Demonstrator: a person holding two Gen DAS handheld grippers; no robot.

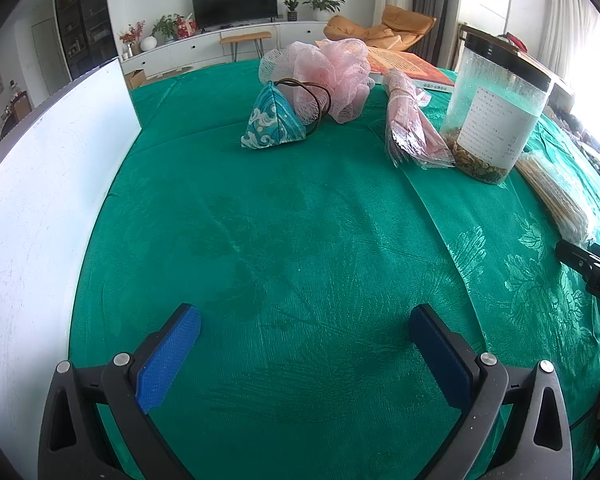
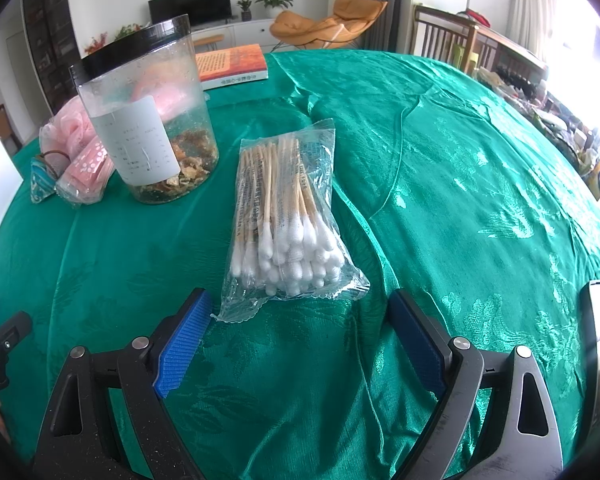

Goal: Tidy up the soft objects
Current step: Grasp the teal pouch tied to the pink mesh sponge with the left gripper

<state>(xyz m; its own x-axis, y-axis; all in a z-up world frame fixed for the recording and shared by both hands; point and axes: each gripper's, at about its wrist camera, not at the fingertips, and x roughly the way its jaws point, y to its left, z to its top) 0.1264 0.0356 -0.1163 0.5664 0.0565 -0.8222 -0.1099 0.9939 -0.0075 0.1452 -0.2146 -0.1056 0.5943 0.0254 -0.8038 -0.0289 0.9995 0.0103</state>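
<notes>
On the green tablecloth (image 1: 300,240): one pink mesh pouf (image 1: 332,72), one teal triangular pouch (image 1: 272,120) just in front of it, one pink packet bundle (image 1: 408,120), one clear jar (image 1: 496,108) with black lid, one bag of cotton swabs (image 2: 288,220), one orange book (image 2: 232,66). White board (image 1: 40,208) at the left edge. Living room behind: television, potted plants, orange lounge chair. Left gripper (image 1: 304,356) low over bare cloth, jaws wide apart, empty. Right gripper (image 2: 300,340) likewise spread wide, empty, just short of the swab bag.
</notes>
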